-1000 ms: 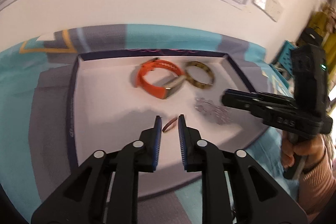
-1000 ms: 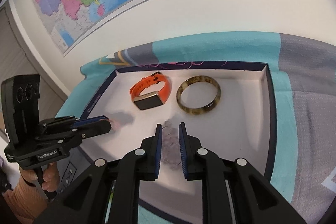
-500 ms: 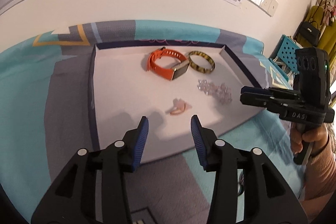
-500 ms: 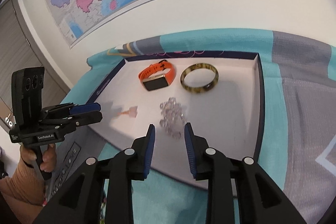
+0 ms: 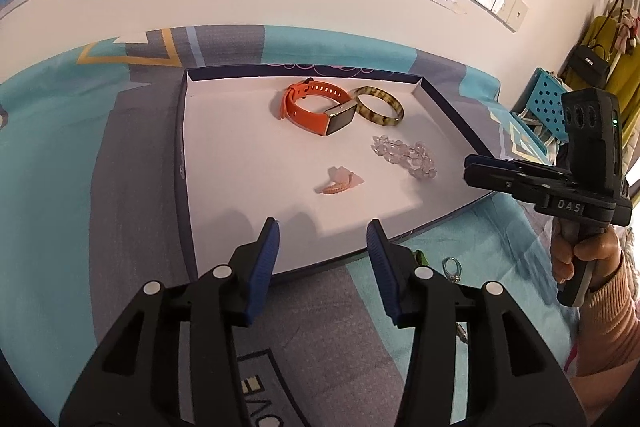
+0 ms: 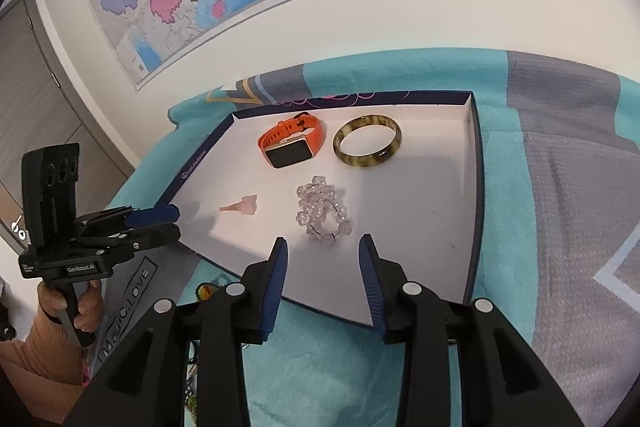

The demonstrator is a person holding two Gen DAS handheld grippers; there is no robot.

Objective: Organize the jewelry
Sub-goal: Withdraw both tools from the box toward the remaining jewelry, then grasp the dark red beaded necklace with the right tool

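Jewelry lies in the shallow white tray with a dark blue rim (image 5: 182, 163). I hold the left gripper (image 5: 322, 237) and the right gripper (image 6: 322, 251) at its near edge, jaws opening, nothing between them. The small pink hair clip (image 5: 340, 181) lies nearest, long axis across the left view. Beyond it lies the clear bead bracelet (image 6: 322, 213), then the orange-strapped smartwatch (image 6: 290, 145) beside the mottled brown bangle (image 6: 367, 143). I judge the spacing deliberate, keeping pieces apart.
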